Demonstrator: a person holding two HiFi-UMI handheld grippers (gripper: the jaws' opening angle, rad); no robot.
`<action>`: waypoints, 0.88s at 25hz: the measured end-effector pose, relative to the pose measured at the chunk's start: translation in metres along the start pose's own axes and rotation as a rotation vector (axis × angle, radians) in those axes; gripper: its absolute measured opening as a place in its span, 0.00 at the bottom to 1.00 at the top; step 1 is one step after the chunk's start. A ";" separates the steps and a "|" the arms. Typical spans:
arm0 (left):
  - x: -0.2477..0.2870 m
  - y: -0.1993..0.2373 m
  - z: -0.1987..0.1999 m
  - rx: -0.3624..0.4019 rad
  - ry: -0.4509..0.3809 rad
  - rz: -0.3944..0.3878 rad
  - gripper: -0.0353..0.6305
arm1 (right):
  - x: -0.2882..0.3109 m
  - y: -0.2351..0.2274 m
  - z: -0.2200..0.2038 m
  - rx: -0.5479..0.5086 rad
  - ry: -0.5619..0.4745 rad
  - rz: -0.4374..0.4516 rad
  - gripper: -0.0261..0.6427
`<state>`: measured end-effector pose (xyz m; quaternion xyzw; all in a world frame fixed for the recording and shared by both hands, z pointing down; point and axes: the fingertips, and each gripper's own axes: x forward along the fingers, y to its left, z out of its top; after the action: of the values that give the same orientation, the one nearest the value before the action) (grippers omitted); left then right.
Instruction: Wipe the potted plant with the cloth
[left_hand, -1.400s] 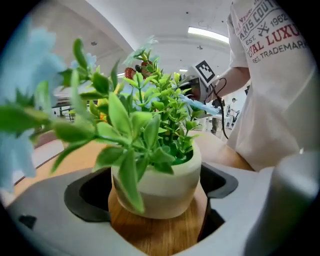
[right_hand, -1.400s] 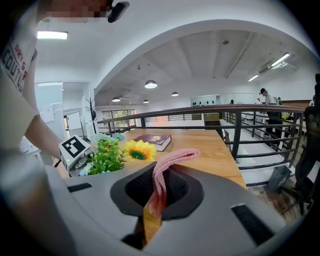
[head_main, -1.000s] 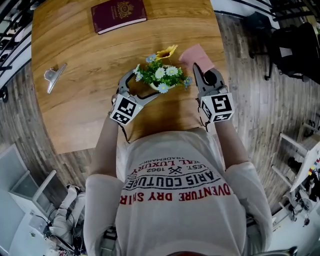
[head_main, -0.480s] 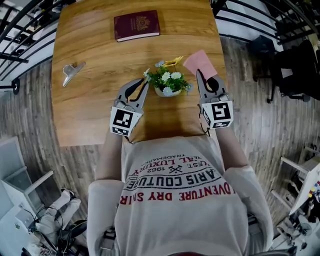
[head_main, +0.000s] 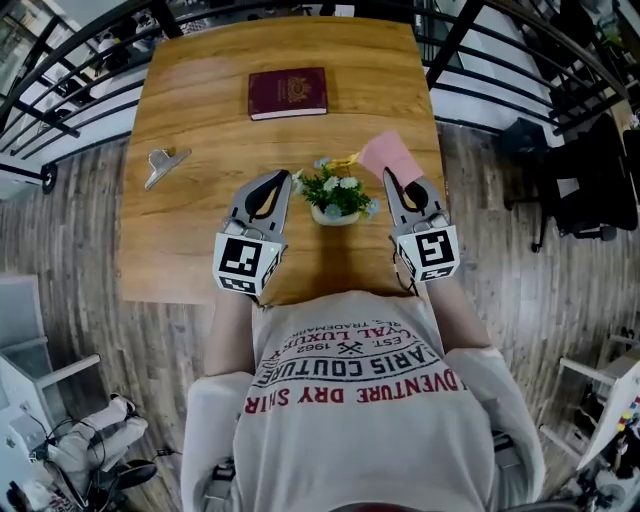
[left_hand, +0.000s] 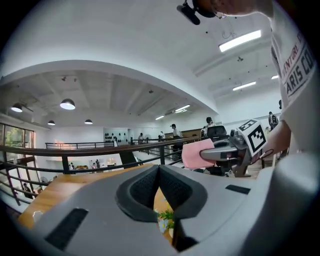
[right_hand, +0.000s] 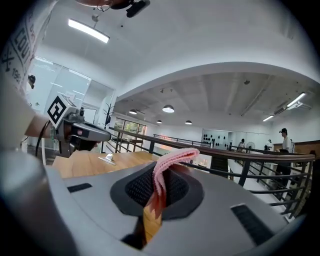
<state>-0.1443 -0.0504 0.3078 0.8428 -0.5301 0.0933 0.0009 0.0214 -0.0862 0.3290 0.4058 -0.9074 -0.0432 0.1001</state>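
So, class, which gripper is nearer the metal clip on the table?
Left. The left gripper, its jaws just closed on nothing, is right of the clip in the head view; the right gripper, holding the cloth, is farther right, past the plant.

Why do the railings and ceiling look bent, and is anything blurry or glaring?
Left gripper view: the wide-angle lens bows the railing and ceiling, corners go black, the strip light glares white. Right gripper view: same bowing; the pink cloth blurs low down, nearest the lens. Head view: evenly lit, table edges curved.
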 end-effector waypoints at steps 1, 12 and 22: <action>-0.002 0.000 0.005 -0.006 -0.015 0.002 0.08 | 0.000 0.001 0.003 0.001 -0.007 0.007 0.09; -0.004 0.005 0.023 -0.013 -0.061 0.037 0.08 | 0.002 0.006 0.019 -0.001 -0.018 0.038 0.09; -0.001 0.005 0.030 -0.025 -0.046 0.036 0.08 | 0.002 0.007 0.028 0.034 -0.055 0.021 0.09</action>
<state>-0.1441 -0.0546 0.2781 0.8350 -0.5461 0.0671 -0.0027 0.0091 -0.0835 0.3028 0.3963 -0.9147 -0.0380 0.0687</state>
